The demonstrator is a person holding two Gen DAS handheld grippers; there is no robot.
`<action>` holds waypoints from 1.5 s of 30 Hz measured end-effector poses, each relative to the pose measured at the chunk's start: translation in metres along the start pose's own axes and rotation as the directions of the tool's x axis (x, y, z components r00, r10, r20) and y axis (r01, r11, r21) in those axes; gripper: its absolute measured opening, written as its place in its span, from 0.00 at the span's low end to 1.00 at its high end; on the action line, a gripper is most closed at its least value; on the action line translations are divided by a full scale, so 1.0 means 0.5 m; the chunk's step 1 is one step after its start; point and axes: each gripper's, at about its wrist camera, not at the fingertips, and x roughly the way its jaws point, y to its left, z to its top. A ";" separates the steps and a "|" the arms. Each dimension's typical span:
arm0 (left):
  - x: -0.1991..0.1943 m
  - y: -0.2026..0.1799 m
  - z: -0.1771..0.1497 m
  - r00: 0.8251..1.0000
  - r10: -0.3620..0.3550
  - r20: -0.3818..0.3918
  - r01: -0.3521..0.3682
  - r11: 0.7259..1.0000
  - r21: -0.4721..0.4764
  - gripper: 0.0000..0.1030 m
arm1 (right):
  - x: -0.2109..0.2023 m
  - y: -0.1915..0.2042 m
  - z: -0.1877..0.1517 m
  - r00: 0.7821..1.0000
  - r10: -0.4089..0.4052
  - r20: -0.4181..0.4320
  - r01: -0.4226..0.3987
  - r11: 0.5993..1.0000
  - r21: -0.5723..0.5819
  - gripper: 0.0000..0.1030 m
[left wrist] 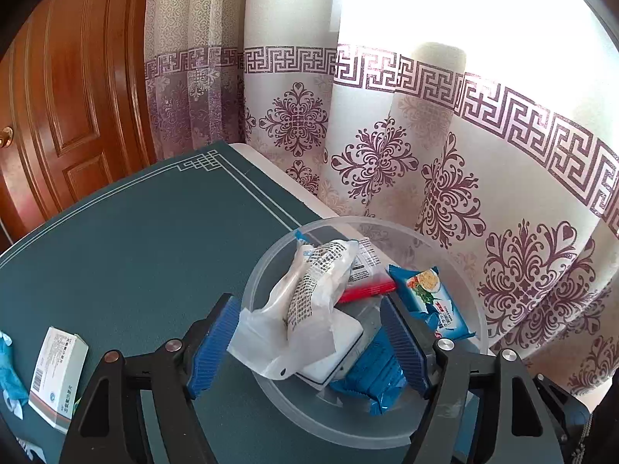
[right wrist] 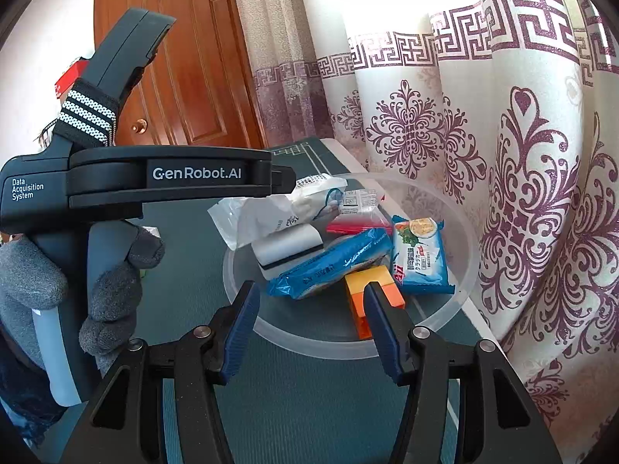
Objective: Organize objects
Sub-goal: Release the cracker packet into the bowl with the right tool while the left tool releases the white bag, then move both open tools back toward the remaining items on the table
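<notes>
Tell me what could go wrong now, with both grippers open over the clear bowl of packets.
The white bag sticks up above the bowl rim, so the left gripper might drag it out. The bowl sits near the table edge by the curtain; a push could slide it off. The right gripper might knock the orange block.

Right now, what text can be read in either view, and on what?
"GenRobot.AI": side of the black left gripper.
"Data Acquisition System": same gripper's rear body.
Blue noodle packet, white printed pouch, white cardboard box: print too small to read.
</notes>
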 end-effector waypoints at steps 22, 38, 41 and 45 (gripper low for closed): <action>-0.080 0.043 -0.050 0.990 0.131 0.049 -0.130 0.991 -0.011 0.90 | 0.006 0.009 -0.002 1.000 0.000 -0.021 0.000 1.000 -0.019 0.56; -0.149 0.083 -0.100 0.946 0.312 0.092 -0.312 0.950 -0.010 0.96 | -0.011 0.049 0.006 0.999 0.028 -0.039 -0.031 0.997 -0.071 0.57; -0.160 0.091 -0.107 0.938 0.335 0.095 -0.335 0.942 -0.014 0.96 | -0.014 0.070 0.007 0.998 0.043 -0.041 -0.046 0.995 -0.084 0.57; -0.177 0.110 -0.119 0.928 0.358 0.098 -0.357 0.934 -0.033 0.96 | -0.012 0.101 0.005 0.997 0.063 -0.049 -0.068 0.992 -0.107 0.58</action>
